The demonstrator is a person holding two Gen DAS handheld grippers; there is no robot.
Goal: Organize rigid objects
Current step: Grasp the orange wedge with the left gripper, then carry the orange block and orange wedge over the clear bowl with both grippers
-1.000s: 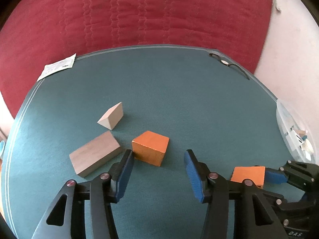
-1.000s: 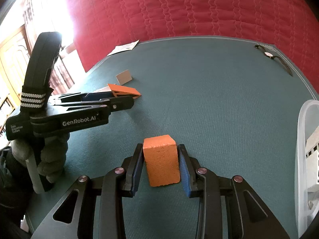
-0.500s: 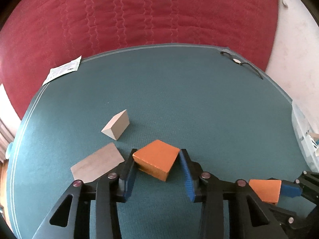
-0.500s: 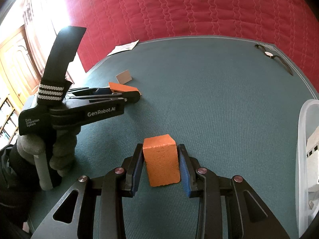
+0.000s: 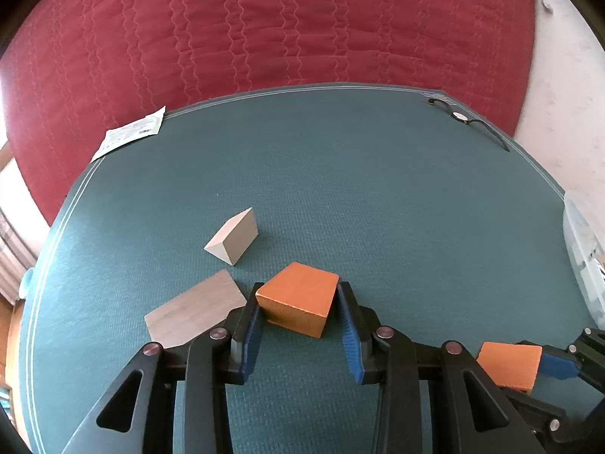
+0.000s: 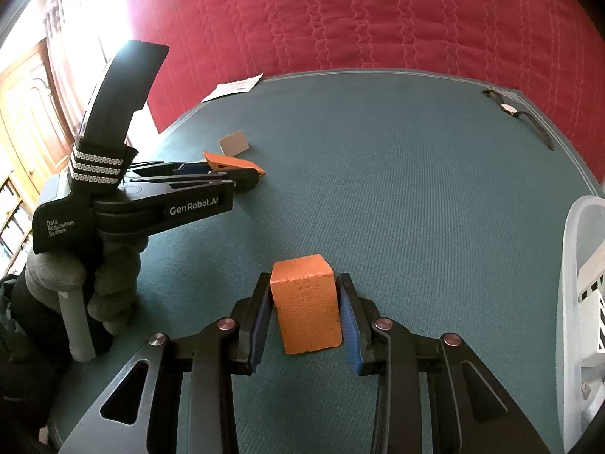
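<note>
On the green mat [image 5: 359, 189], my left gripper [image 5: 299, 291] is shut on an orange wedge-like block [image 5: 295, 304]; both blue pads press its sides. The right wrist view shows the same left gripper [image 6: 242, 176] from the side, with that orange block [image 6: 227, 160] at its tips. My right gripper [image 6: 303, 283] is shut on a second orange block [image 6: 306, 306], held upright just above the mat. That second block [image 5: 508, 365] also appears low right in the left wrist view. A pale wooden wedge [image 5: 232, 240] and a flat brown block [image 5: 193, 312] lie just left of the left gripper.
A white plastic basket [image 6: 582, 265] stands at the mat's right edge. A paper slip [image 5: 130, 136] lies at the far left corner and a wristwatch [image 5: 459, 116] at the far right. A red quilt [image 5: 264, 30] lies beyond the mat. A gloved hand [image 6: 109, 291] holds the left gripper.
The left gripper has moved forward around the orange block and its jaws have come together on it. The right gripper and its block have not moved.
</note>
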